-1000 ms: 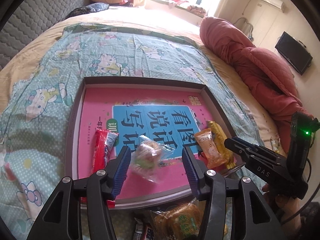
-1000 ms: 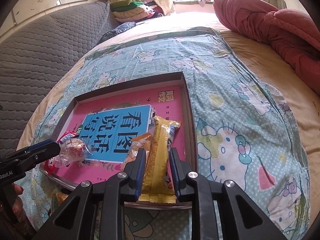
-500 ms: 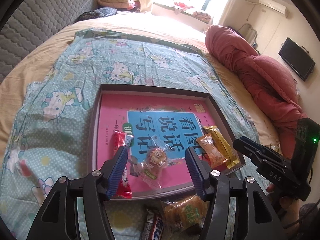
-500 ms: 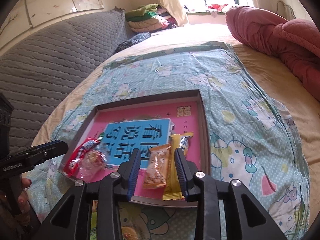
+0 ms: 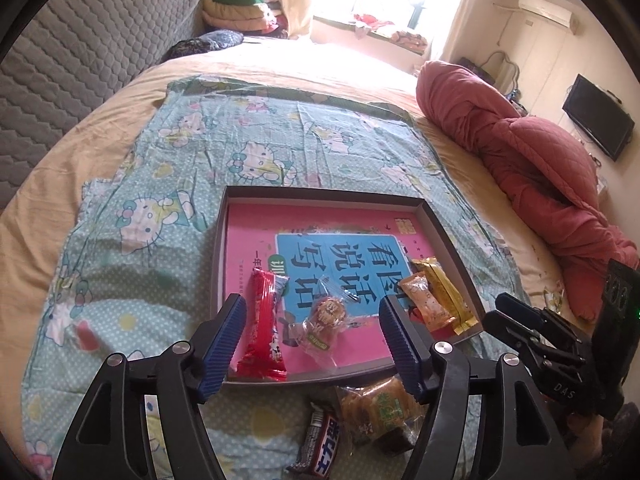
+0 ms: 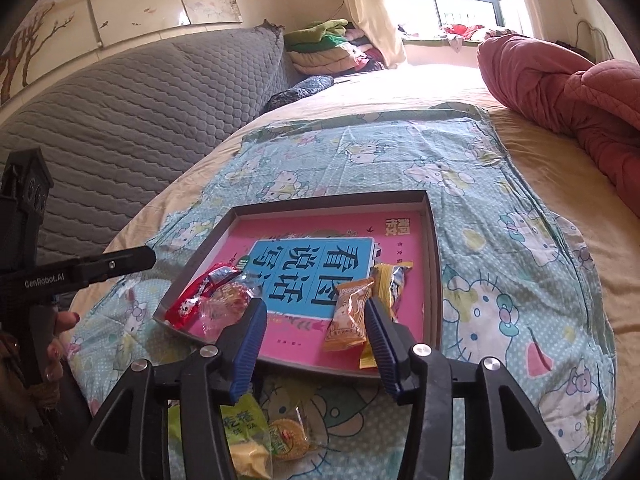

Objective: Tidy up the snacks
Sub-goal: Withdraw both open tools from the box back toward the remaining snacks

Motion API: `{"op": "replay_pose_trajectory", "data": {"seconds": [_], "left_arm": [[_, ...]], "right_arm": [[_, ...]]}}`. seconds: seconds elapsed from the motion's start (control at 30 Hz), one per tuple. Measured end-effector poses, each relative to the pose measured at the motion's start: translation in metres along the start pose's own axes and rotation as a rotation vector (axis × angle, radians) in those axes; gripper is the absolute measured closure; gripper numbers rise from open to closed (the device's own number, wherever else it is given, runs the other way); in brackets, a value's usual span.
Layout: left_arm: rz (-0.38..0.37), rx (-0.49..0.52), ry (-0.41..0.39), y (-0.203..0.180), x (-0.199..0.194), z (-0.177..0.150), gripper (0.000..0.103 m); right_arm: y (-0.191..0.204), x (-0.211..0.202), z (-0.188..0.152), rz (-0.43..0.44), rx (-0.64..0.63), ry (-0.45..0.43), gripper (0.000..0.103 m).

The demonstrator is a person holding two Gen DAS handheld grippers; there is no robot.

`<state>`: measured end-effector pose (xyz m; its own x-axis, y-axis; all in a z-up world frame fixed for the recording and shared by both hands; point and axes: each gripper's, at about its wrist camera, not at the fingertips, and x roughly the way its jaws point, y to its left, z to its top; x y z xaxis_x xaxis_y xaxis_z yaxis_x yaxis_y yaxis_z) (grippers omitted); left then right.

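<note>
- Left wrist view: left claw (image 5: pixel 312 344) spread wide, empty, low centre; clear-wrapped pastry (image 5: pixel 325 317) between its fingers, inside tray (image 5: pixel 320 194).
- Right wrist view: right claw (image 6: pixel 316 332) parted, empty; orange packet (image 6: pixel 350 316) by right finger.

a home bedroom: bed (image 6: pixel 400 92), folded quilts (image 6: pixel 320 48), wall tv (image 5: pixel 598 122)

A dark grey tray (image 5: pixel 219 264) holds a pink book (image 5: pixel 256 232) with a blue panel of black characters. On it lie a red wrapper (image 5: pixel 262 328), a clear-wrapped brown cake (image 5: pixel 326 316), an orange packet (image 5: pixel 424 304) and a yellow bar (image 5: pixel 444 292). Beneath is a pale green, white-dotted sheet (image 5: pixel 160 184) printed with cartoon cats, on a cream bedspread (image 5: pixel 92 136), beside a rose-red quilt (image 5: pixel 540 160) and grey quilted headboard (image 6: pixel 140 100).
</note>
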<state>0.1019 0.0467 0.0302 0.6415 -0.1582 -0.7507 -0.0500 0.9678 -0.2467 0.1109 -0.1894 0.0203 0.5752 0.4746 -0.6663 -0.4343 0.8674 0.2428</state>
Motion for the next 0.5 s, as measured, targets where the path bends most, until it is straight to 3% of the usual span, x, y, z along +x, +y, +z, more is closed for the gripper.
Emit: {"op": "replay_pose_trajectory", "data": {"seconds": [0.17, 0.5], "left_arm": [[0.013, 0.010, 0.014, 0.003, -0.006, -0.007, 0.031], [0.032, 0.030, 0.053, 0.003, -0.008, -0.019, 0.031]], "right_arm": [[0.010, -0.014, -0.008, 0.018, -0.042, 0.003, 0.043], [0.029, -0.023, -0.018, 0.038, -0.108, 0.094, 0.041]]}}
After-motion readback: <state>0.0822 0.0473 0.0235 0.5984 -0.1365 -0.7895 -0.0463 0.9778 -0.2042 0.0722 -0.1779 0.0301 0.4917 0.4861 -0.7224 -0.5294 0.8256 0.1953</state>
